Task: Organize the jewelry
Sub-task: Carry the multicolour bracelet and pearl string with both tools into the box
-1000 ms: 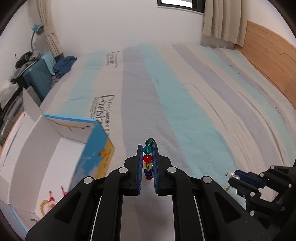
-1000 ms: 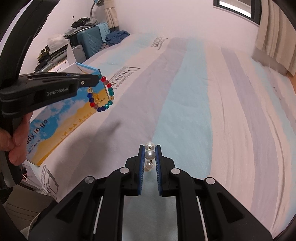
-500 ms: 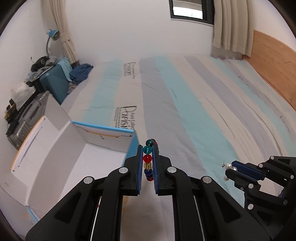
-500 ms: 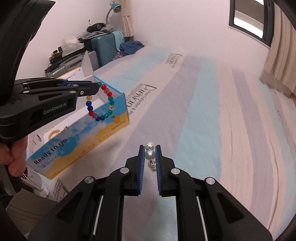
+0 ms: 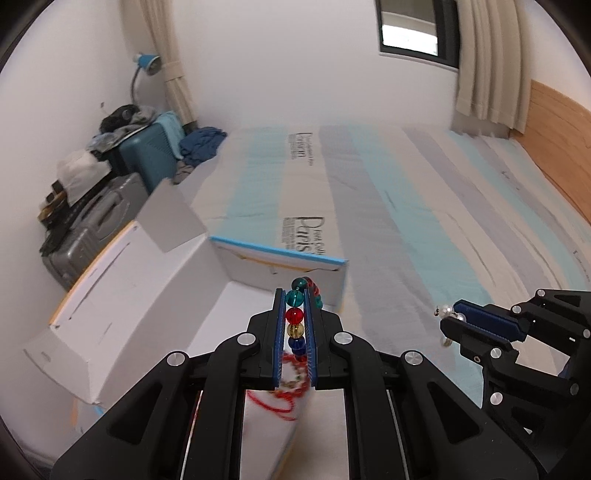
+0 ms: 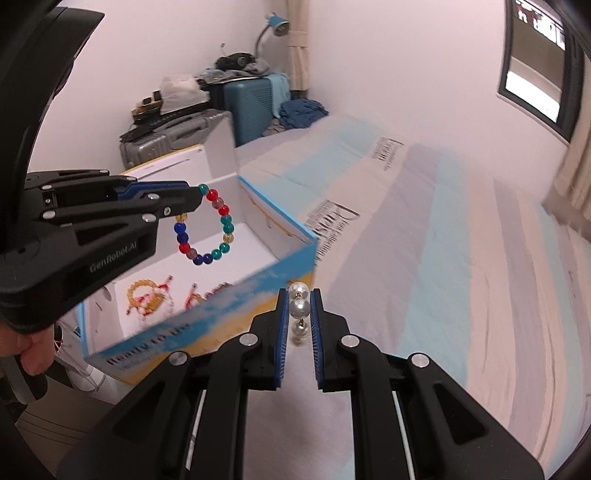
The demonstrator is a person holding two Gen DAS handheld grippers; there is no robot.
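Holding a bead bracelet over the open box, left tongs pinched on it, right tongs pinching pearl earrings, striped bed below.

Home bedroom, striped bed, curtained window, suitcases, desk lamp

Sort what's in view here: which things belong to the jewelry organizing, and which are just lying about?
Job:
- beaded bracelet, held by left gripper over the box
- pearl piece in right gripper
- open box with jewelry inside

Lying about:
- suitcases
- clothes pile
- desk lamp
- striped bed cover
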